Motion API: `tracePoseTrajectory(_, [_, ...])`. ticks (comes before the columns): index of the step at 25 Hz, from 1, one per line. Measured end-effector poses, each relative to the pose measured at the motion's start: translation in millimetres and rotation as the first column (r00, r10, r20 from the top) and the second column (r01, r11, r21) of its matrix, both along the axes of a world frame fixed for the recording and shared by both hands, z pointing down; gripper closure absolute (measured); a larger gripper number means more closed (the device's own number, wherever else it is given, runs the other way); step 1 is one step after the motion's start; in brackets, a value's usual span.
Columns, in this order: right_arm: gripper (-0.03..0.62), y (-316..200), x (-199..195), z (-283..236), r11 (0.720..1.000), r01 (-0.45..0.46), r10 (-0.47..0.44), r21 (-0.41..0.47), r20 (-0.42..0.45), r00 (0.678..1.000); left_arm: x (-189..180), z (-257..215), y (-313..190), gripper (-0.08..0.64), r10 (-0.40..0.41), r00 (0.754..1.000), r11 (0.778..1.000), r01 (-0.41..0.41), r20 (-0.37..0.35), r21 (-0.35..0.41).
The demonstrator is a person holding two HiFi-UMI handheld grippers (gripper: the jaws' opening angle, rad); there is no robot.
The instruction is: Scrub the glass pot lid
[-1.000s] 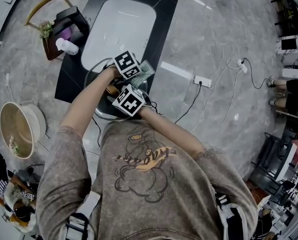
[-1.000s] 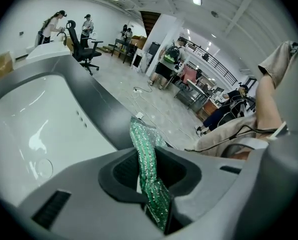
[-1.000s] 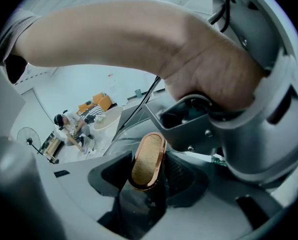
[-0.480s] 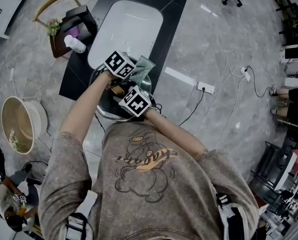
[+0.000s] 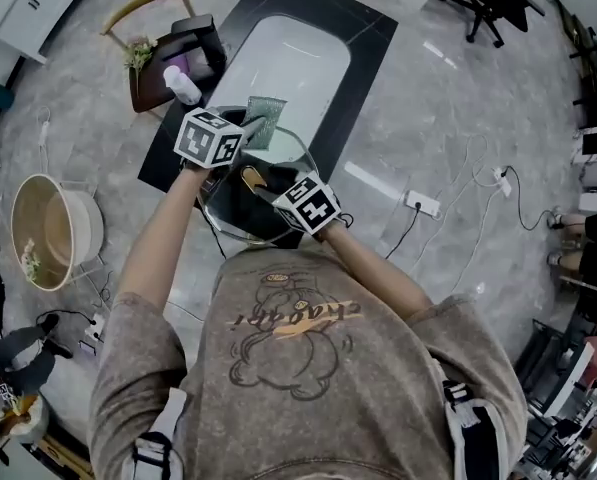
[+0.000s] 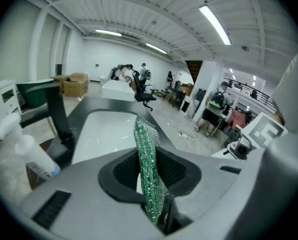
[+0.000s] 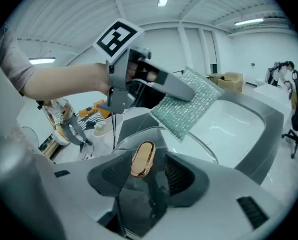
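The glass pot lid (image 5: 240, 208) is held tilted in the air in front of the person, over the near edge of the black counter (image 5: 363, 28). Its gold knob (image 7: 143, 159) stands between the jaws of my right gripper (image 7: 145, 173), which is shut on it. In the head view the right gripper (image 5: 278, 190) reaches in from the right. My left gripper (image 6: 149, 176) is shut on a green sparkly scrub cloth (image 6: 148, 159). From above, the left gripper (image 5: 244, 128) holds the cloth (image 5: 264, 120) at the lid's far rim. The cloth (image 7: 188, 106) hangs just above the glass.
A white sink basin (image 5: 290, 68) is set in the counter. A white bottle (image 5: 181, 85) and a black stand (image 5: 203, 43) sit at its left. A round beige tub (image 5: 53, 230) stands on the floor at left. A power strip (image 5: 423, 205) with cables lies at right.
The two grippers have drawn apart. My left gripper has carried the cloth left and away, to the lid's far rim. The right gripper still holds the knob.
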State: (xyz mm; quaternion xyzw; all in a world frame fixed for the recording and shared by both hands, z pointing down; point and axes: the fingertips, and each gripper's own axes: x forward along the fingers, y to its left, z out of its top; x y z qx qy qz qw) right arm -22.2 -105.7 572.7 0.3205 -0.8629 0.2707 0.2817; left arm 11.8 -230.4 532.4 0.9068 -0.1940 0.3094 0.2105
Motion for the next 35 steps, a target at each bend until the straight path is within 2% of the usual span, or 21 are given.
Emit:
tracePoseTrajectory(3, [0.369, -5.4, 11.8, -16.4, 0.999, -0.022, 0.02, 0.038, 0.028, 0.999, -25.9, -26.9, 1.1, 0.474, -0.108, 0.993, 0.992, 0.11, -0.046, 0.06])
tracePoseTrajectory(7, [0.37, -9.2, 18.5, -42.7, 0.996, -0.037, 0.031, 0.083, 0.065, 0.997, -69.6, -55.5, 13.7, 0.474, -0.224, 0.97, 0.964, 0.234, -0.092, 0.123])
tracePoseTrajectory(10, [0.37, -12.2, 21.7, -60.9, 0.992, -0.045, 0.034, 0.122, 0.091, 0.995, -100.4, -73.0, 28.0, 0.474, -0.304, 0.944, 0.932, 0.323, -0.131, 0.167])
tracePoseTrajectory(15, [0.37, -15.9, 29.3, -93.7, 0.976, -0.094, 0.064, 0.196, 0.153, 0.986, -131.5, -101.3, 54.3, 0.474, -0.411, 0.889, 0.861, 0.451, -0.2, 0.235])
tracePoseTrajectory(20, [0.444, -19.7, 43.9, -124.0, 0.932, -0.22, 0.153, 0.288, 0.237, 0.959, -143.1, -120.2, 81.4, 0.474, -0.474, 0.84, 0.787, 0.538, -0.264, 0.302])
tracePoseTrajectory(26, [0.549, -15.7, 57.4, -137.1, 0.891, -0.281, 0.203, 0.356, 0.241, 0.949, -153.2, -124.9, 102.6, 0.474, -0.534, 0.788, 0.709, 0.615, -0.306, 0.345])
tracePoseTrajectory(30, [0.561, -13.2, 61.9, -139.0, 0.865, -0.306, 0.216, 0.397, 0.256, 0.942, -155.7, -129.5, 106.6, 0.474, -0.543, 0.764, 0.659, 0.645, -0.347, 0.387])
tracePoseTrajectory(35, [0.561, -18.1, 63.7, -131.8, 0.85, -0.343, 0.239, 0.401, 0.287, 0.928, -156.2, -127.8, 106.4, 0.474, -0.539, 0.75, 0.624, 0.661, -0.382, 0.418])
